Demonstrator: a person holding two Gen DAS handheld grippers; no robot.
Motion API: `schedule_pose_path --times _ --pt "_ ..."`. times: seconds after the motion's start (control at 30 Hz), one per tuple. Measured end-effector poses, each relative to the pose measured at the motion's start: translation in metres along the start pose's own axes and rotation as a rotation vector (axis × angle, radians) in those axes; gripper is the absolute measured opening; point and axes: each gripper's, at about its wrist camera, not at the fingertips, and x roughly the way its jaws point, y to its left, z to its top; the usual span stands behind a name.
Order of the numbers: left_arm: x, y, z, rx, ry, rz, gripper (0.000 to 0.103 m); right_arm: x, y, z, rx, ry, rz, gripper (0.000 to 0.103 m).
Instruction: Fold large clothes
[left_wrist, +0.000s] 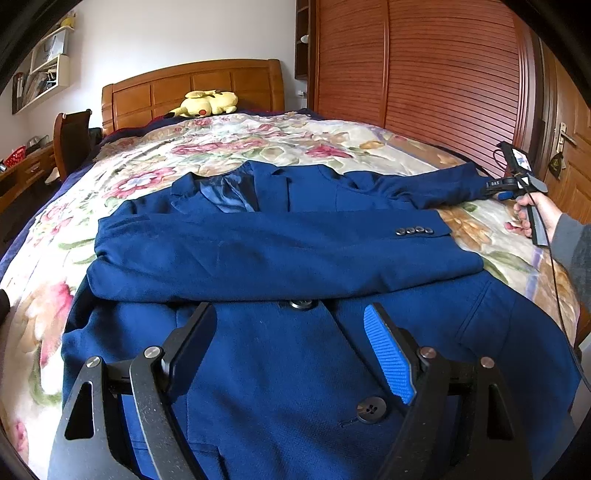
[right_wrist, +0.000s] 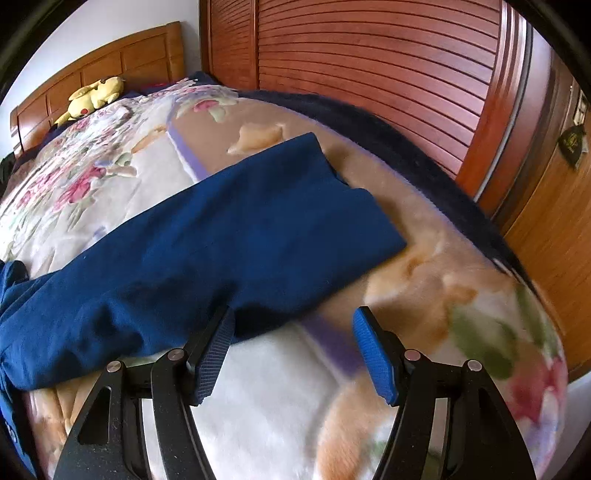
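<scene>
Item: blue jacket (left_wrist: 295, 236), lying flat on floral bedspread (left_wrist: 229, 144), one sleeve folded across. I am holding left gripper (left_wrist: 291, 332) and right gripper (right_wrist: 293, 336) wide, both empty. Yellow plush toy (left_wrist: 205, 103) sitting by headboard (left_wrist: 192, 88), well clear.

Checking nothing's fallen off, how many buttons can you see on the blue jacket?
6: four small cuff buttons on the folded sleeve, one front button just below it, one nearer the left gripper. Others may be hidden.

The wool suit jacket (left_wrist: 280, 254) is deep navy blue with dark grey buttons. Under it, the cream bed quilt (left_wrist: 229, 144) blooms with pink, peach and green flowers. The soft plush toy (left_wrist: 207, 104) is yellow; the slatted wooden wardrobe (left_wrist: 436, 62) reddish brown. Each black gripper carries ribbed blue pads (left_wrist: 391, 356).
</scene>
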Motion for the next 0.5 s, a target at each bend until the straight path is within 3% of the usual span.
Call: schedule_pose_path --times 0.23,0.3,0.4,0.47,0.5 --pt "0.004 0.0 -0.002 -0.002 0.02 -0.005 0.083 0.012 0.001 0.008 0.015 -0.012 0.004 0.068" --pt "0.004 0.001 -0.002 -0.006 0.018 -0.009 0.083 0.019 0.003 0.009 -0.001 -0.013 -0.015 0.051" --pt "0.004 0.002 -0.002 -0.018 0.016 -0.013 0.083 0.021 0.01 0.007 -0.032 -0.014 -0.023 0.035" --pt "0.003 0.003 -0.002 -0.017 0.015 -0.014 0.083 0.018 0.017 0.006 -0.071 -0.012 -0.023 0.006" --pt "0.003 0.003 -0.002 -0.017 0.014 -0.014 0.083 0.015 0.021 0.007 -0.091 -0.018 -0.02 0.005"
